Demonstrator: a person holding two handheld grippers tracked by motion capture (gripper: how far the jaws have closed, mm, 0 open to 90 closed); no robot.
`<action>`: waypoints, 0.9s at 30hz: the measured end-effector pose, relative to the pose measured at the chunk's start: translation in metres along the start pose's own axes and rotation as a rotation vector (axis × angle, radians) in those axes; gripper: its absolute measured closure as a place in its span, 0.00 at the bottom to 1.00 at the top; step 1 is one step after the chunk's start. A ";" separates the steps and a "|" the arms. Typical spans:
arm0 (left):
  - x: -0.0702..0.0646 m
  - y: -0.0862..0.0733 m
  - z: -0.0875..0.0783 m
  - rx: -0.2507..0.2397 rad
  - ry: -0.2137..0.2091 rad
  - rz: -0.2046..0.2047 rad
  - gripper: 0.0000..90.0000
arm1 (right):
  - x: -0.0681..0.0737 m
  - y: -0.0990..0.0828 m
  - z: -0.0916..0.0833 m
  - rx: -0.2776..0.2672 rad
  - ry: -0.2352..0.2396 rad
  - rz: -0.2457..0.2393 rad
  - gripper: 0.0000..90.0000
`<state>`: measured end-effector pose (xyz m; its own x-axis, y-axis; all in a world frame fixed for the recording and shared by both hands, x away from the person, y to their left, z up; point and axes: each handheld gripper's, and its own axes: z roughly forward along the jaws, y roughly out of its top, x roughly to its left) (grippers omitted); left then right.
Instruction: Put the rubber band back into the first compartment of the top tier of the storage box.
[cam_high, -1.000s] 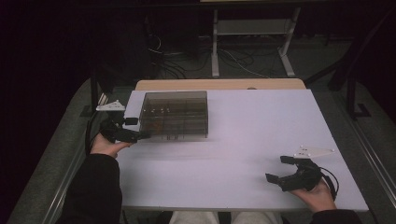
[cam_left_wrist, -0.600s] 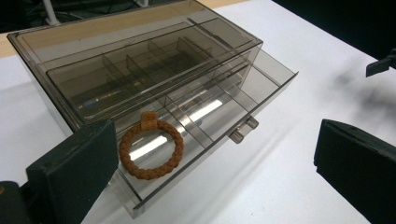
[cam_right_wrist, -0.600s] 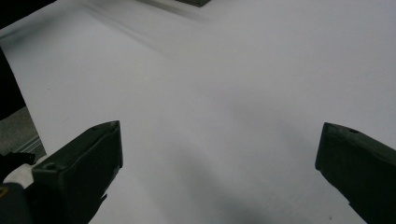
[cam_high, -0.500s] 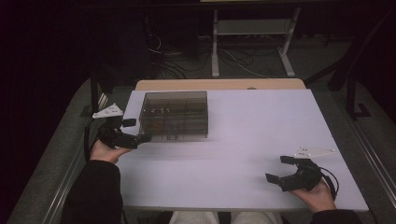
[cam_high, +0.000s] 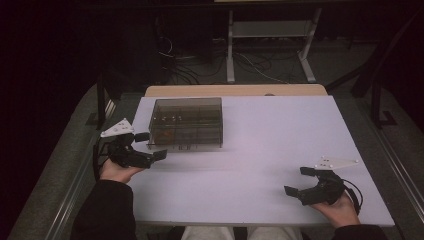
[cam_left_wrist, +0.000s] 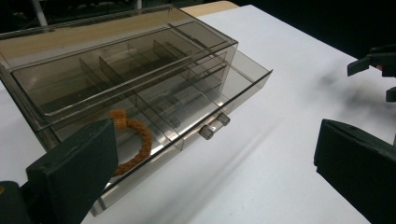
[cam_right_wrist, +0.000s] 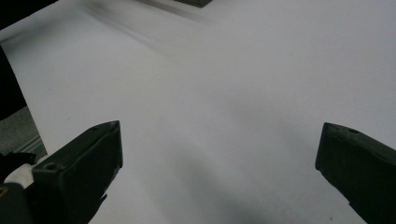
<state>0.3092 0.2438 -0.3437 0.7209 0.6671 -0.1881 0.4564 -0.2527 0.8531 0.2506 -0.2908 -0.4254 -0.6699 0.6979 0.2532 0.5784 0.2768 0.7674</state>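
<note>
High view: your left gripper (cam_high: 145, 146), jaws wide, has backed nearer from the box (cam_high: 186, 122); its drawer (cam_left_wrist: 187, 109) stands ajar, right gripper (cam_high: 301, 181) open too.

place: lab | evidence: white table (cam_high: 260, 150), floor cables (cam_high: 200, 65), metal stand (cam_high: 270, 45), dark surroundings

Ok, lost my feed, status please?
Left hand-held gripper open, empty, beside drawer box. Bottom drawer part open, orange ring inside. Right hand-held gripper open, idle. Nothing blocking.
</note>
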 end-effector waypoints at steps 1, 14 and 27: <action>-0.001 -0.001 0.000 0.001 -0.001 -0.001 0.00 | 0.000 0.000 0.000 0.000 0.000 0.000 0.00; -0.007 -0.013 0.003 0.005 -0.016 -0.001 0.00 | 0.000 0.000 0.000 0.001 -0.001 0.000 0.00; -0.013 -0.023 0.008 0.015 -0.040 -0.004 0.00 | 0.000 0.000 0.000 0.002 0.000 0.002 0.00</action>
<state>0.2932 0.2359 -0.3649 0.7391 0.6399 -0.2105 0.4666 -0.2609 0.8451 0.2505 -0.2905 -0.4254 -0.6685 0.6987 0.2547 0.5809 0.2766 0.7655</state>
